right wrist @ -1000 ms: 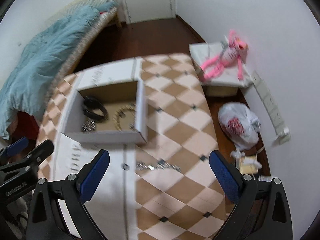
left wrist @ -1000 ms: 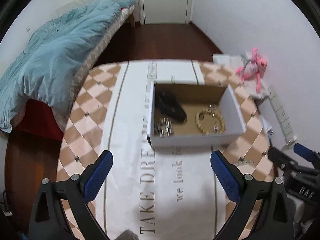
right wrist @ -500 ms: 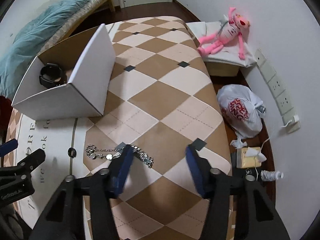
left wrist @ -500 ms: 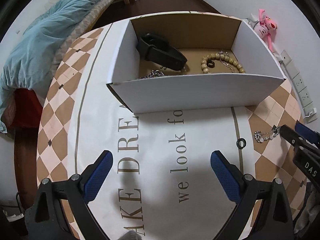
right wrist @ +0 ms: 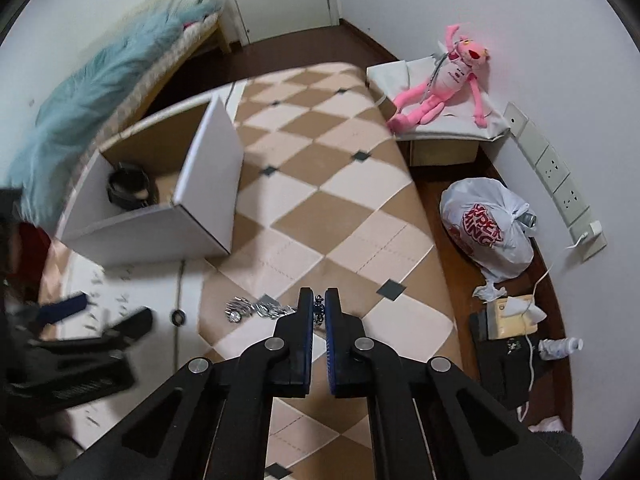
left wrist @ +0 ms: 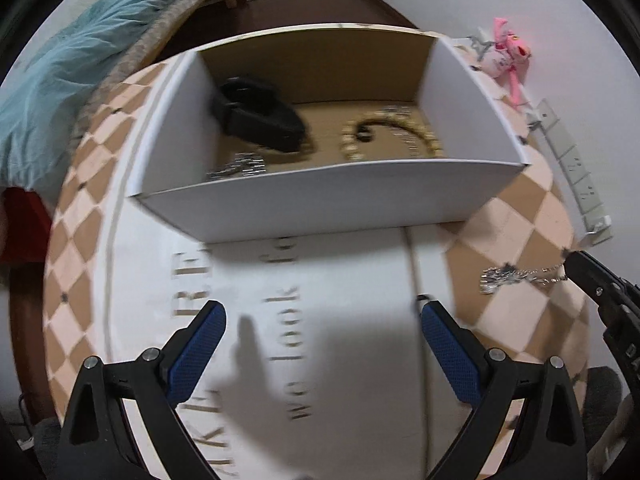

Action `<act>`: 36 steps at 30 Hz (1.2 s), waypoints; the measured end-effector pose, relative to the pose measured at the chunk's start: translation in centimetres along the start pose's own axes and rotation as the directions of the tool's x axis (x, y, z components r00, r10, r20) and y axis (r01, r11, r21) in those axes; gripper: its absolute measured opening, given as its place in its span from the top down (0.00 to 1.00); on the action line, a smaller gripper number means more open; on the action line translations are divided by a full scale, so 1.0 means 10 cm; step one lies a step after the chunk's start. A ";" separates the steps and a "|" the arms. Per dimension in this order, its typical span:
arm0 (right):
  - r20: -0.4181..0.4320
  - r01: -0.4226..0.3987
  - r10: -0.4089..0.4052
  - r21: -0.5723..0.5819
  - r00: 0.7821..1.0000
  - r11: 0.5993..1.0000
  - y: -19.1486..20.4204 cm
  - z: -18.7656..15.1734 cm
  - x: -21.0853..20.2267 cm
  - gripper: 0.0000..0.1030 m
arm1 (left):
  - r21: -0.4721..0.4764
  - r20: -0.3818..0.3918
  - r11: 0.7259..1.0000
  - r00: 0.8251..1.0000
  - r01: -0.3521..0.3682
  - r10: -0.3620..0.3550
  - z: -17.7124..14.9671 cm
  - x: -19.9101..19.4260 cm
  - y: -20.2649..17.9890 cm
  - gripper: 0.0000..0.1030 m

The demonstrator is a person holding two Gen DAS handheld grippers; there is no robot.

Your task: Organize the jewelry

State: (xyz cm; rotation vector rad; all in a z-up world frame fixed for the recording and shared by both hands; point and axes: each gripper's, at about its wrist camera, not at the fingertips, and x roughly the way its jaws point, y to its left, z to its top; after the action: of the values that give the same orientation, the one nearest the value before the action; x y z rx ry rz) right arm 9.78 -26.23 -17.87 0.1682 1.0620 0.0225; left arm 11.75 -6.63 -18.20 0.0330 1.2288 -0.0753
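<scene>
Silver chain (right wrist: 256, 309) pinched by right tool (right wrist: 319, 307); beads (left wrist: 390, 138) show only leftward.

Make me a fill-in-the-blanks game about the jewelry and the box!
1. The right gripper is shut on a silver ____.
2. The black strap lies inside the ____.
3. The left gripper is ____ and holds nothing.
4. The small black ring lies on the table, ____ the box.

Missing words: chain; box; open; outside
</scene>
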 end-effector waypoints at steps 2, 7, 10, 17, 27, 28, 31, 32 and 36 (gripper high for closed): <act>0.007 0.002 -0.002 -0.003 1.000 1.000 -0.02 0.04 -0.05 0.95 | 0.018 0.006 1.000 1.000 0.016 -0.016 0.00 0.02 -0.10 0.04; -0.002 0.005 -0.005 0.005 1.000 1.000 -0.07 0.08 -0.06 0.95 | 0.089 0.000 0.996 1.000 0.030 -0.030 -0.02 0.10 -0.32 0.34; -0.008 0.007 -0.006 0.009 1.000 1.000 -0.09 0.07 -0.05 0.94 | 0.123 0.040 0.992 0.998 0.038 -0.043 -0.01 0.05 -0.38 0.66; 0.003 -0.024 0.024 0.023 1.000 0.999 -0.09 0.11 -0.16 0.94 | 0.135 0.043 0.989 0.997 0.057 -0.063 0.01 0.02 -0.34 0.90; 0.080 -0.149 0.149 -0.007 0.986 0.989 0.16 0.48 -0.66 0.94 | 0.073 0.112 0.989 0.984 0.131 -0.139 0.13 -0.55 0.03 0.90; 0.093 -0.162 0.163 -0.015 0.982 0.987 0.19 0.54 -0.73 0.94 | 0.066 0.127 0.988 0.981 0.137 -0.145 0.20 -0.65 0.08 0.90; 0.120 -0.206 0.209 -0.043 0.970 0.978 0.32 0.75 -0.91 0.94 | 0.049 0.157 0.986 0.974 0.159 -0.164 0.40 -0.86 0.24 0.90; 0.127 -0.216 0.222 -0.059 0.967 0.975 0.38 0.83 -0.97 0.95 | 0.045 0.165 0.986 0.972 0.162 -0.167 0.46 -0.91 0.29 0.90; 0.126 -0.231 0.246 -0.126 0.961 0.965 0.65 1.11 -1.00 0.95 | 0.041 0.178 0.985 0.969 0.165 -0.170 0.75 -0.99 0.44 0.90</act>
State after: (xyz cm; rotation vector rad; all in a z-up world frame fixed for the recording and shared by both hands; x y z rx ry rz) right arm 14.99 -22.20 -2.94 0.1946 0.8924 0.2835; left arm 15.81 -2.39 -6.39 -0.0547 1.0469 -0.2366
